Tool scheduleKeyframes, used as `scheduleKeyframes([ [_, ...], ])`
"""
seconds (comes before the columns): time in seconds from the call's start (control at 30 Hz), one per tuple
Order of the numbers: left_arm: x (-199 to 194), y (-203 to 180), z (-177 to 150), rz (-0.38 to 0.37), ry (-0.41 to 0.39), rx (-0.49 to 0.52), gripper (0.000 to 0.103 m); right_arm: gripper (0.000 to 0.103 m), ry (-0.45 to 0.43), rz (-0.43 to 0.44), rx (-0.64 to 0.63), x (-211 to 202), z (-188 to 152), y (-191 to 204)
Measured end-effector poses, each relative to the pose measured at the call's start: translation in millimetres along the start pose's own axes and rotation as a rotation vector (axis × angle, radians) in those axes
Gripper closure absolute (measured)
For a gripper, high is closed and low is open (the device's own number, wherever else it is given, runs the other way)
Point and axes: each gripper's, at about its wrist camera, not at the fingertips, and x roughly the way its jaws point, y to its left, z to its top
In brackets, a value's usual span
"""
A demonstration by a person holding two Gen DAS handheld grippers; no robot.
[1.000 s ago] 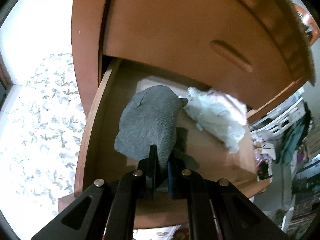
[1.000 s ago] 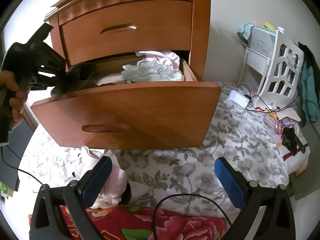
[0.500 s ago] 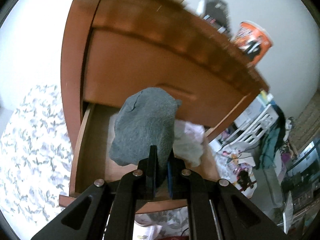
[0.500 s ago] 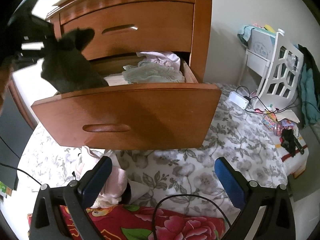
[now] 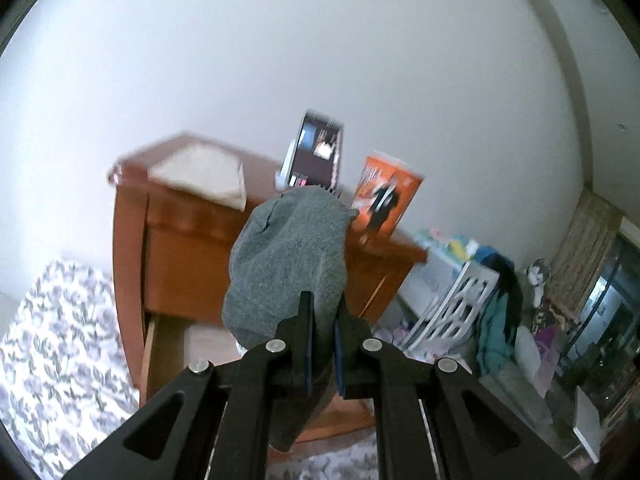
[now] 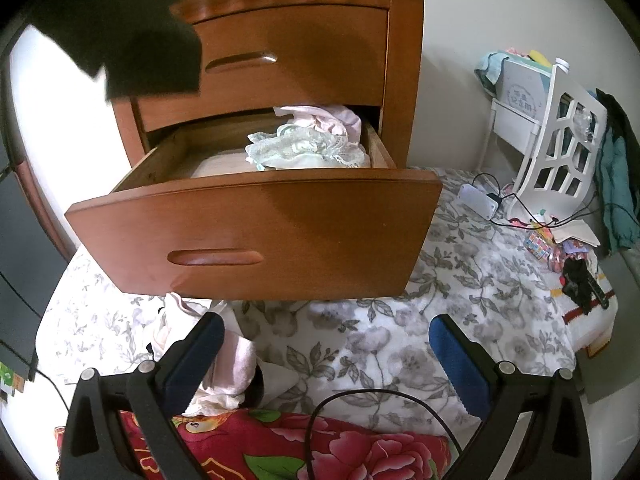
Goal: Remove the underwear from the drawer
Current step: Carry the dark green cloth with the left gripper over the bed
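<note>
Left wrist: fingers pinching grey underwear

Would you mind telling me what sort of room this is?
Most likely a bedroom: a wooden dresser has its drawer pulled open with underwear inside, standing beside a floral bedspread.

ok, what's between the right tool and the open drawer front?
In the right wrist view: floral sheet and a pale pink garment lying below the open drawer, beside the left finger of the right tool. Nothing is between its open jaws.
</note>
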Motion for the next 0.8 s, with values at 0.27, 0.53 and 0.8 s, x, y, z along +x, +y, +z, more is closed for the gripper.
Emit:
scheduleKeyframes([
  [0.27,-56.5,-6.9,5.6,0.0,-0.123,0.012,0.095,0.0,0.0,0.001,0.0,-0.5,-0.1,0.4],
  [0.53,-83.0,6.7,-8.6,0.057,-0.114,-0.032,0.095,0.0,-0.005,0.003,-0.01,-3.4,0.3,4.9],
  [0.8,-90.3,23.7,-29.7,0.086,-0.067,-0.088,0.095,0.0,-0.009,0.003,-0.02,-8.3,-1.3,9.1],
])
